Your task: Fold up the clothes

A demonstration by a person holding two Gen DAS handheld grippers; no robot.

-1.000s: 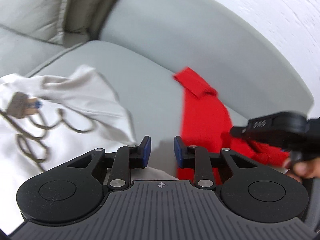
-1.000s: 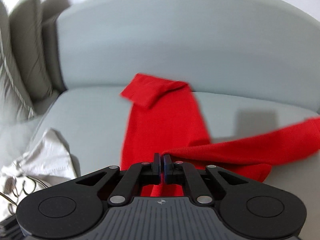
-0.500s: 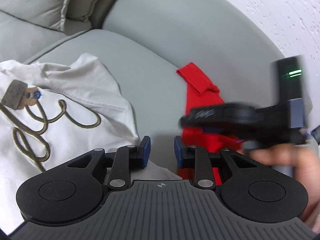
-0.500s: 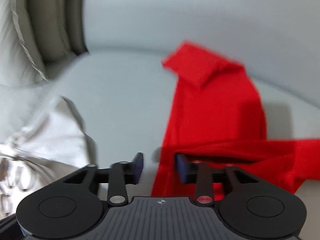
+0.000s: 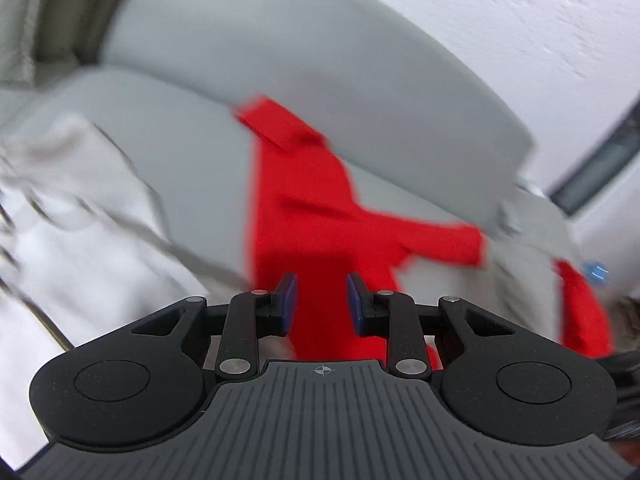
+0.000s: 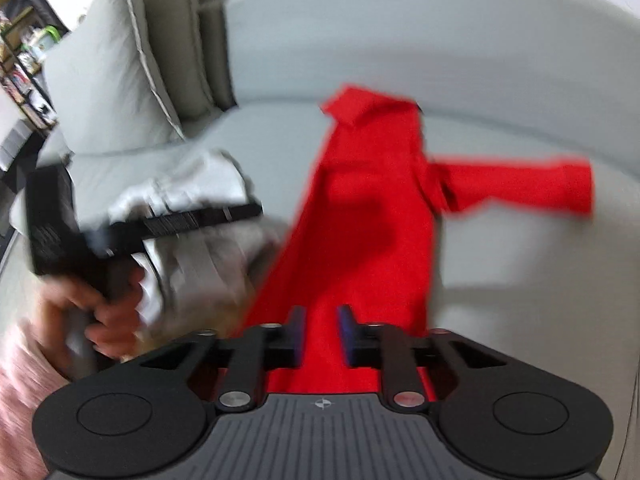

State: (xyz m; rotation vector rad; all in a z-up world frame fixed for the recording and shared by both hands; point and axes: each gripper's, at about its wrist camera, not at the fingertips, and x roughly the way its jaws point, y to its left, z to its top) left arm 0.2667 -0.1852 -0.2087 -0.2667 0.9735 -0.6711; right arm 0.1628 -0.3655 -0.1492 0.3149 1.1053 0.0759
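A red long-sleeved garment (image 5: 304, 208) (image 6: 368, 208) lies lengthwise on the grey sofa seat (image 5: 192, 148), with one sleeve (image 6: 520, 188) stretched out to the right. My left gripper (image 5: 322, 304) hovers open over its near end with nothing between the pads. In the right wrist view a hand (image 6: 92, 312) holds that left gripper (image 6: 200, 218) at the left. My right gripper (image 6: 322, 334) is also above the red cloth's near end. Its jaws are closing with a narrow gap, and no cloth is pinched between them.
A crumpled white garment (image 5: 80, 220) (image 6: 192, 192) lies left of the red one. Pale cushions (image 6: 112, 80) lean at the sofa's far left. The sofa backrest (image 5: 280, 60) curves behind, with a white wall (image 5: 520, 20) above. A pink sleeve (image 6: 20, 380) is at the lower left.
My right gripper let go of the red sleeve, which now lies spread to the right, and pulled back toward the garment's near end. My left gripper shifted right, over the red cloth.
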